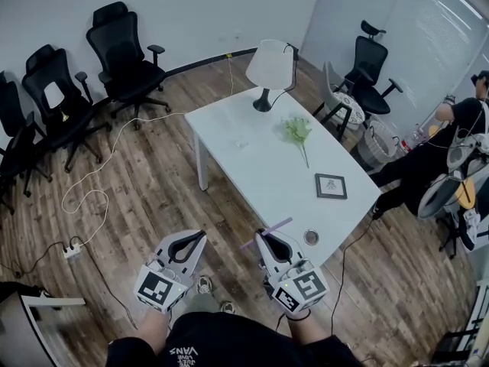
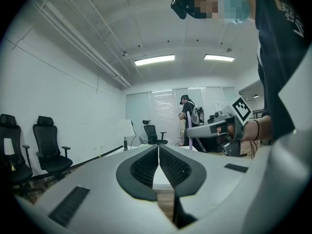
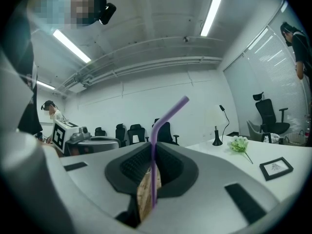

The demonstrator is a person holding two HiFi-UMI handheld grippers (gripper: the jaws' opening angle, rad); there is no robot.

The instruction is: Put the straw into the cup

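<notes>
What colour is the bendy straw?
Purple. The straw shows best in the right gripper view, pinched between the jaws.

One white table [image 1: 252, 159]. On the table: one lamp [image 1: 269, 66], one flower sprig [image 1: 297, 130], one picture frame [image 1: 331, 186], one cup [image 1: 311, 238]. At the table's near edge: one left gripper [image 1: 199, 236], one right gripper [image 1: 262, 239], one purple straw [image 1: 279, 225]. Left of the table: three black chairs [image 1: 122, 52], one power strip [image 1: 72, 250]. Right of the table: two more chairs [image 1: 370, 61], one person [image 1: 428, 155].

Straw [image 1: 276, 227] between right gripper [image 1: 261, 239] jaws. Table [image 1: 244, 159] ahead of both grippers. On it: cup [image 1: 311, 238] just right of right gripper, frame [image 1: 331, 186] beyond cup, flower [image 1: 297, 131] and lamp [image 1: 269, 71] farther ahead.
</notes>
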